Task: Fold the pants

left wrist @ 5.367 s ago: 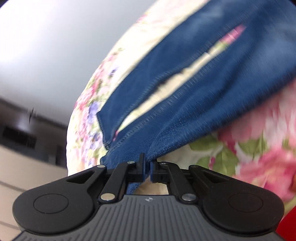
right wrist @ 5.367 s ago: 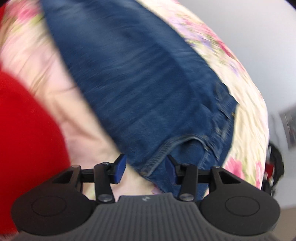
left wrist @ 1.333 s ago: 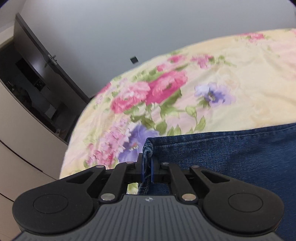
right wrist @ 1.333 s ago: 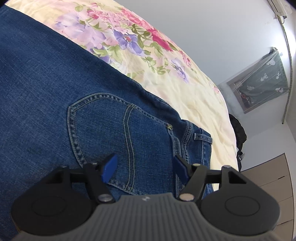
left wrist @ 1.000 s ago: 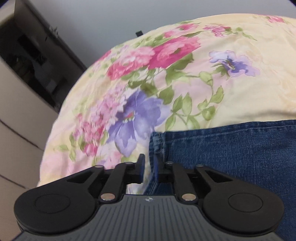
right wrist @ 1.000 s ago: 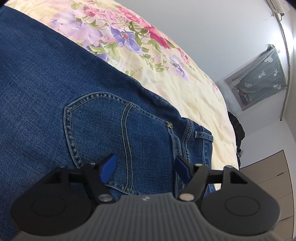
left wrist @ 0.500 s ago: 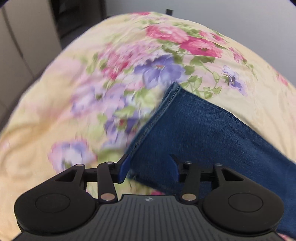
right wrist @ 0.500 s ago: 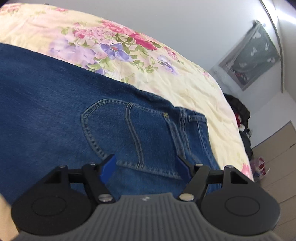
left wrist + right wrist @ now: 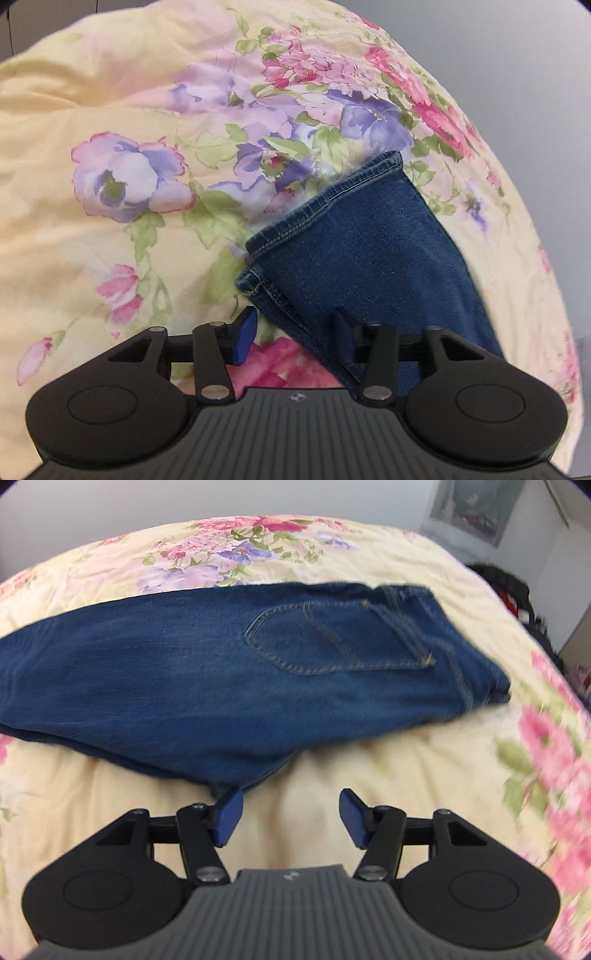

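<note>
Blue jeans [image 9: 207, 672] lie folded lengthwise on the bed, waistband to the right and a back pocket [image 9: 332, 642] facing up. In the left wrist view the stacked leg hems [image 9: 328, 218] lie just ahead. My left gripper [image 9: 293, 330] hangs over the near edge of that leg. Its jaws are closing, the denim edge lies between them, and the pads stand clear of it. My right gripper [image 9: 291, 814] is off the jeans, over bare bedspread just in front of the seat edge. Its jaws are closing too, with only bedspread between them.
A yellow floral bedspread [image 9: 122, 184] covers the bed [image 9: 461, 775] and bulges softly around the jeans. Dark bags or clothes [image 9: 517, 590] sit beyond the bed's far right edge. A grey wall [image 9: 184, 502] stands behind, with a framed picture [image 9: 472, 509] on it.
My left gripper let go of the leg hem, opened, rolled and swung round over the leg's side. My right gripper drew back from above the pocket to the bedspread in front of the jeans.
</note>
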Tool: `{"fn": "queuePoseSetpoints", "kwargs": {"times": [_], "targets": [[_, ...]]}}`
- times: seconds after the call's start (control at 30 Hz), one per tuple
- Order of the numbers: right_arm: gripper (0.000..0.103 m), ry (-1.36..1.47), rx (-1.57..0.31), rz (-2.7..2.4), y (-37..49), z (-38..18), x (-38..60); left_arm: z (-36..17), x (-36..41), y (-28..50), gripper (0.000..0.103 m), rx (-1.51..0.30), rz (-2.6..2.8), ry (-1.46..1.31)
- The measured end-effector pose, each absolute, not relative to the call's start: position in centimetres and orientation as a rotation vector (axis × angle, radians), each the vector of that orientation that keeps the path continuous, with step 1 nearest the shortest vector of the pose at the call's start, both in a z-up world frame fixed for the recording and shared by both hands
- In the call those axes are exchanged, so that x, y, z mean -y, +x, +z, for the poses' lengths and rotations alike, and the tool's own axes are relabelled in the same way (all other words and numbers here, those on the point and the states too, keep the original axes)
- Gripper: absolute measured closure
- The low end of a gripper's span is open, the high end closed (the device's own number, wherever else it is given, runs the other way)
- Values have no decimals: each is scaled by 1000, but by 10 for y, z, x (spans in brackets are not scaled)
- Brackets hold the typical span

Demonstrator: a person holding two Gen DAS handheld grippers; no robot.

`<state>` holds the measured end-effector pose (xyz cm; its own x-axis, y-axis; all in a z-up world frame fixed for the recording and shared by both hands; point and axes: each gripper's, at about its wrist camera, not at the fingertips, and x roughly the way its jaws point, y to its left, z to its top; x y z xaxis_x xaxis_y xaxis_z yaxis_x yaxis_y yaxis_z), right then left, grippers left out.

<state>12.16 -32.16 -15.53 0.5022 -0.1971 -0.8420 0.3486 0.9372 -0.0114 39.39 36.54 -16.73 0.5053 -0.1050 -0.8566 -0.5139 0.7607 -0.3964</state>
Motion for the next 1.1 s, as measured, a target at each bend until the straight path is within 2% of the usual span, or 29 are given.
{"fn": "queuePoseSetpoints", "kwargs": {"times": [0.03, 0.1, 0.17, 0.2, 0.23, 0.33, 0.43, 0.57, 0.73, 0.83, 0.87, 0.93, 1.0, 1.1], "targets": [[49, 187, -987, -329, 123, -159, 316, -167, -363, 395, 73, -1029, 277, -658], [50, 205, -938, -354, 125, -165, 306, -164, -358, 397, 97, -1022, 292, -603], [61, 230, -898, -374, 131, -167, 302, -161, -350, 400, 101, -1026, 314, -526], [89, 223, -905, -392, 134, -167, 301, -159, -346, 401, 102, -1022, 325, -489], [99, 215, -911, -403, 135, -165, 300, -158, -342, 402, 102, -1019, 330, -457], [102, 143, -912, -385, 129, -148, 300, -154, -330, 407, 102, -1018, 351, -346], [103, 124, -968, -349, 129, -147, 306, -158, -325, 414, 102, -1037, 366, -264], [103, 133, -1059, -336, 139, -176, 311, -163, -315, 420, 102, -1066, 386, -181], [101, 167, -1106, -295, 137, -173, 318, -153, -279, 420, 100, -1075, 391, 110], [100, 190, -1100, -286, 120, -161, 328, -137, -263, 409, 90, -1043, 383, 192], [97, 192, -1083, -285, 113, -156, 331, -130, -257, 405, 90, -1028, 382, 208], [79, 196, -1055, -294, 104, -147, 343, -111, -241, 398, 90, -988, 365, 237], [71, 217, -1029, -295, 97, -137, 357, -92, -221, 389, 89, -962, 301, 241], [66, 285, -996, -326, 89, -125, 384, -65, -175, 375, 89, -933, 165, 247]]}}
